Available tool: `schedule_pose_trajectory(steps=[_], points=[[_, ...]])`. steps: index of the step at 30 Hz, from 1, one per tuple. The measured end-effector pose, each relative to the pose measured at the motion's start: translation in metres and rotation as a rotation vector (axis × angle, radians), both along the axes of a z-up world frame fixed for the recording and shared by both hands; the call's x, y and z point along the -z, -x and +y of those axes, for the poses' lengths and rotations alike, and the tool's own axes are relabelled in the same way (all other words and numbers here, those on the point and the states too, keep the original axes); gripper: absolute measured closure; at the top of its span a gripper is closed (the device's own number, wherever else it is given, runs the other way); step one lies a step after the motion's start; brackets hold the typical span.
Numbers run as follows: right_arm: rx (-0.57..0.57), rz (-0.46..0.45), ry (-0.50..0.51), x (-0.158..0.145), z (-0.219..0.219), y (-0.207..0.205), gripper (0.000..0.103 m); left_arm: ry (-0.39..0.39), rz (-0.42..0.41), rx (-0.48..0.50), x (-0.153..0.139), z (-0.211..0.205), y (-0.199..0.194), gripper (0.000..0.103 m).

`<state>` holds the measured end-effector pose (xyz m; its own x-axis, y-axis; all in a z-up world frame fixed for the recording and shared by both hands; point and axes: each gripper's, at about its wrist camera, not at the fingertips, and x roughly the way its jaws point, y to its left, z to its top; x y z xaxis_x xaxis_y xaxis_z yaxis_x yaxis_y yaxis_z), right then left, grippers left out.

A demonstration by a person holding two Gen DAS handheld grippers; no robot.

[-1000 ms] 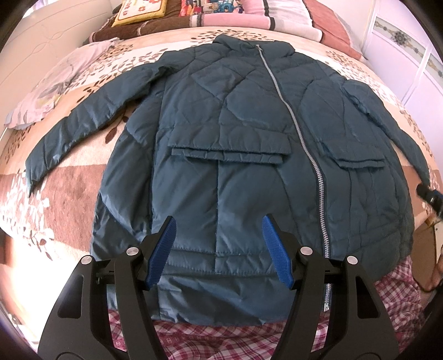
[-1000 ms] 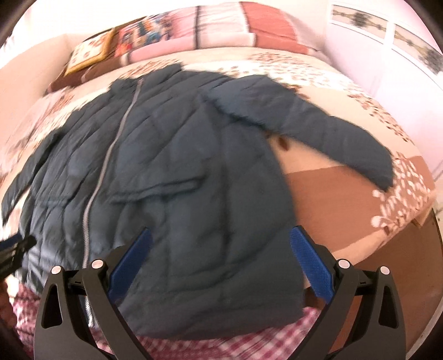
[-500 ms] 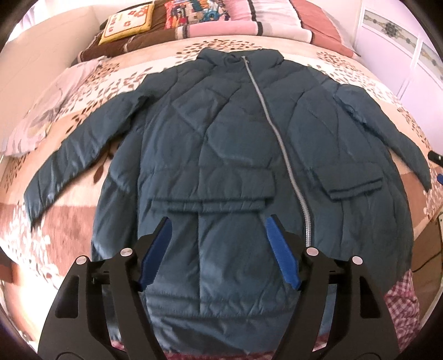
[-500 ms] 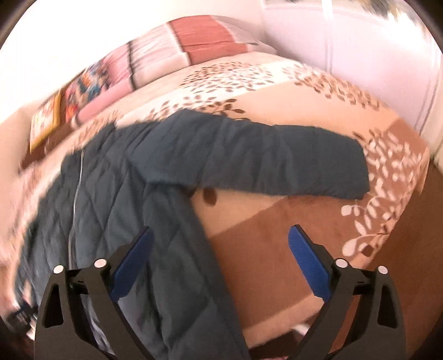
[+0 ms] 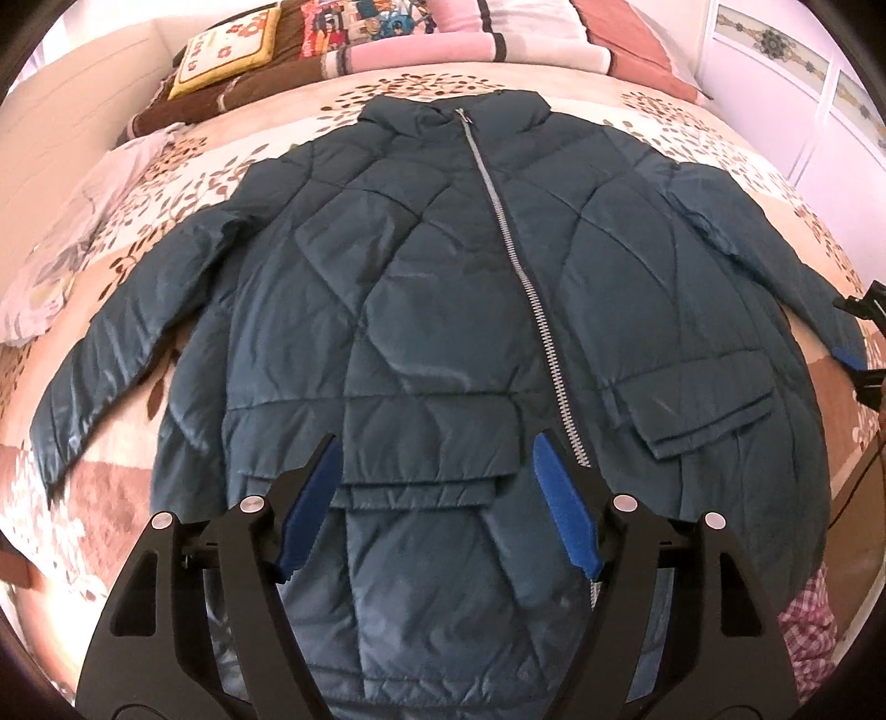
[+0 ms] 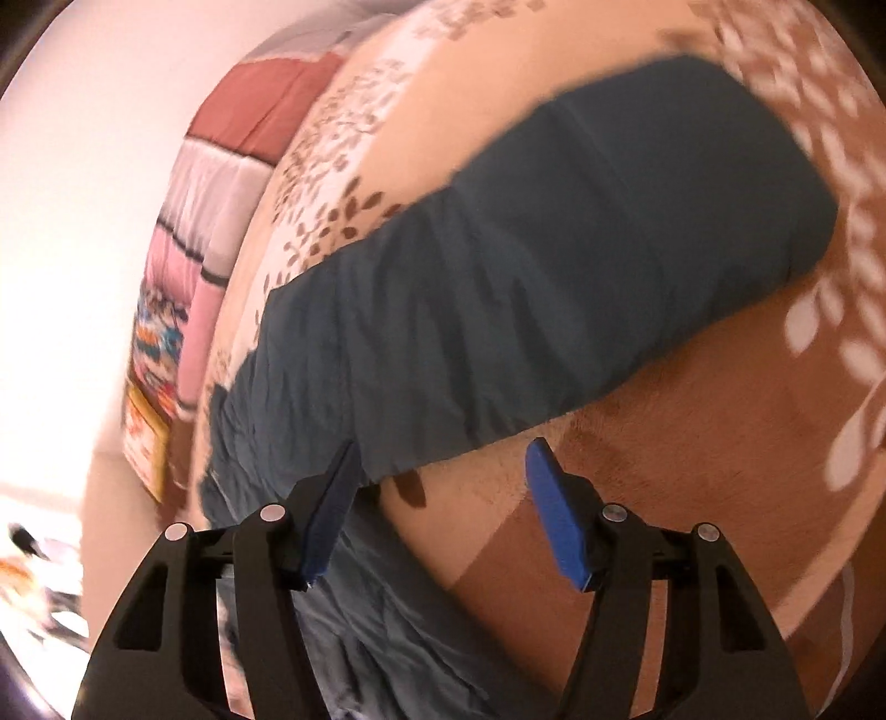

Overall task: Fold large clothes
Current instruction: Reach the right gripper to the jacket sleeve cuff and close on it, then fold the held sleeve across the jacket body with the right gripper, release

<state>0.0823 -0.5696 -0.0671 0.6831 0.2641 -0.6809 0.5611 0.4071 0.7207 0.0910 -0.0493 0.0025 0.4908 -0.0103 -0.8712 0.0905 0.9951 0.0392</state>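
A dark teal quilted jacket [image 5: 421, 310] lies flat on the bed, front up, zipped, collar at the far end, both sleeves spread out. My left gripper [image 5: 437, 498] is open and empty, hovering over the jacket's left pocket flap near the hem. My right gripper [image 6: 443, 498] is open and empty, close above the bed beside the jacket's right sleeve [image 6: 554, 266]. Its left finger is at the sleeve's lower edge near the armpit. It also shows at the right edge of the left wrist view [image 5: 858, 343], by the sleeve cuff.
The bed has a beige and brown leaf-print cover [image 5: 111, 487]. Pillows and a folded striped quilt [image 5: 443, 39] lie at the headboard. A pale cloth [image 5: 72, 243] lies at the left. White wardrobe doors [image 5: 819, 72] stand at the right. Red check fabric [image 5: 803, 626] shows near the hem.
My left gripper has moved forward over the jacket, from the hem towards the pocket. My right gripper has swung right and dropped close to the right sleeve, with its fingers narrowing a little.
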Motion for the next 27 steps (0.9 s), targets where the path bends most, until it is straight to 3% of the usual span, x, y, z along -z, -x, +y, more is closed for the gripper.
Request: schedule_pose_trajectory(steps=[9, 11, 13, 15, 17, 19, 21, 25, 27], points=[[0.12, -0.025, -0.025, 0.015, -0.02, 0.0, 0.041, 0.01, 0.021, 0.02, 0.01, -0.006, -0.004, 0.032], [0.15, -0.025, 0.006, 0.014, -0.025, 0.001, 0.05, 0.01, 0.027, 0.015, 0.012, -0.005, -0.003, 0.032], [0.156, -0.01, 0.061, 0.012, -0.027, 0.0, 0.077, 0.014, 0.03, 0.006, 0.012, -0.003, -0.002, 0.032], [0.15, -0.023, 0.106, 0.007, -0.028, 0.003, 0.09, 0.016, 0.029, 0.0, 0.012, -0.001, -0.001, 0.032], [0.137, -0.041, 0.182, -0.007, -0.025, 0.002, 0.094, 0.019, 0.022, -0.005, 0.01, 0.002, 0.001, 0.032], [0.099, -0.065, 0.332, -0.034, -0.016, 0.001, 0.097, 0.021, 0.017, -0.01, 0.008, 0.006, 0.004, 0.032], [0.084, -0.075, 0.385, -0.044, -0.011, 0.0, 0.097, 0.026, 0.013, -0.017, 0.007, 0.01, 0.006, 0.032], [-0.025, -0.181, 0.681, -0.11, 0.028, -0.007, 0.098, 0.041, 0.002, -0.035, 0.006, 0.018, 0.01, 0.032], [-0.094, -0.236, 0.779, -0.134, 0.049, -0.014, 0.098, 0.05, -0.003, -0.048, 0.005, 0.024, 0.011, 0.032]])
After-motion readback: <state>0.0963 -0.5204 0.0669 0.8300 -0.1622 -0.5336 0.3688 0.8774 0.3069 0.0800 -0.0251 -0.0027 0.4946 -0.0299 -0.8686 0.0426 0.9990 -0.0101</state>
